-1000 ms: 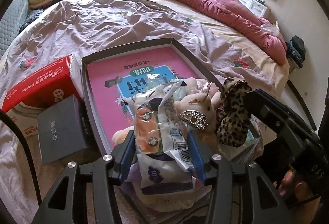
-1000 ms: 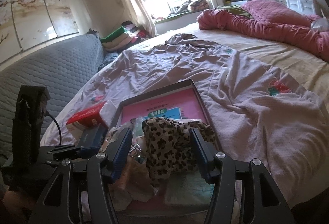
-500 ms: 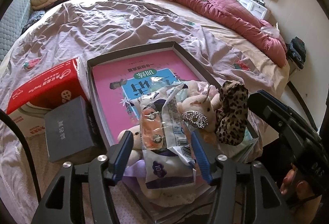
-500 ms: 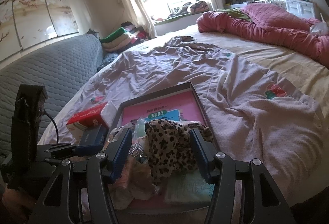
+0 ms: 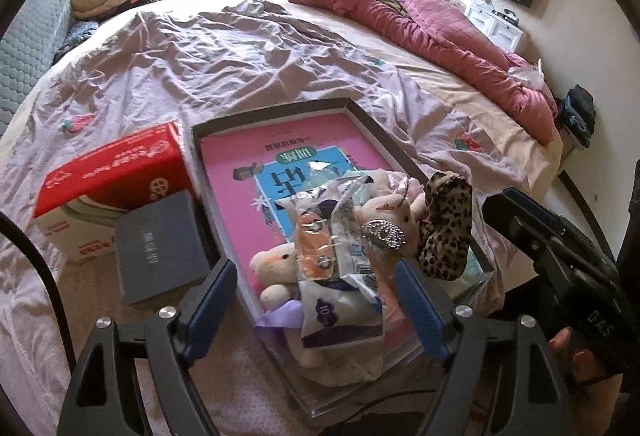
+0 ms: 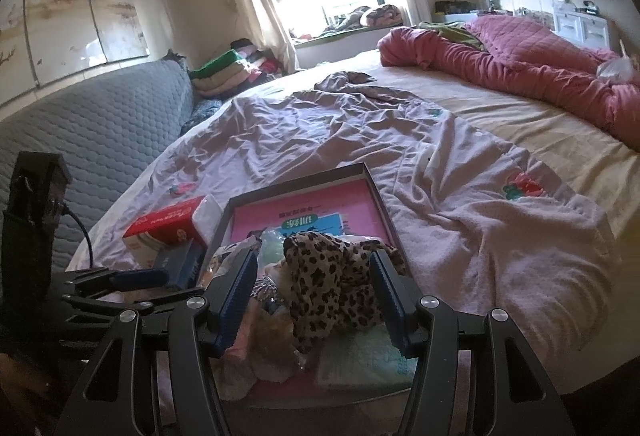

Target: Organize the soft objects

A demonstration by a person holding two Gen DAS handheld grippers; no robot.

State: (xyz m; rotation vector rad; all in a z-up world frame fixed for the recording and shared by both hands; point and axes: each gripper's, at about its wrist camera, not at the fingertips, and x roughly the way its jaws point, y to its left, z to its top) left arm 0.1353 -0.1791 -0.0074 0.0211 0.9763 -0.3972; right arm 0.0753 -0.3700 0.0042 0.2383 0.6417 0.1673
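Two tools over a tray of soft things on the bed

The left tool tips steeply down, its jaws opening wide on either side of a plastic packet without touching it. The right tool leans down less, and pinches a leopard-print cloth. Both soft things sit in the dark tray with a plush toy, beside a red box.
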